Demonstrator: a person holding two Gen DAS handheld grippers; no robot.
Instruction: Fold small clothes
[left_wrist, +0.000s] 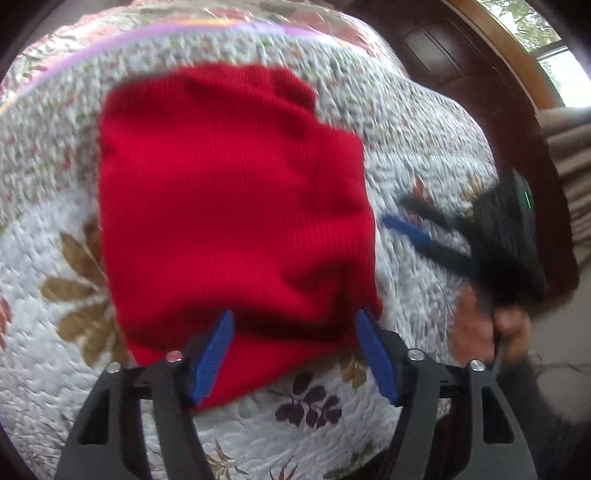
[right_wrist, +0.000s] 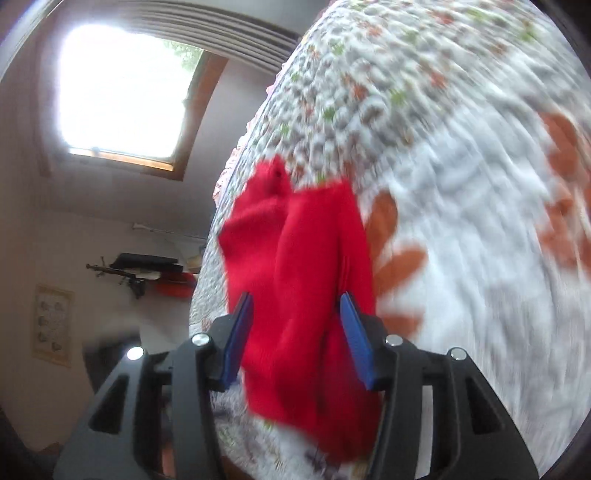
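Garment (left_wrist: 236, 206), red knit, flat on quilt (left_wrist: 424, 147), long axis running away from left gripper (left_wrist: 295, 354); near hem between its wide-open fingers, ungripped; right gripper (right_wrist: 295, 343) likewise open, just beside garment's right edge.

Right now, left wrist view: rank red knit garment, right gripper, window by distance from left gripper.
1. red knit garment: between the open fingers of the left gripper.
2. right gripper: right side, over the quilt.
3. window: top right, beyond the bed.
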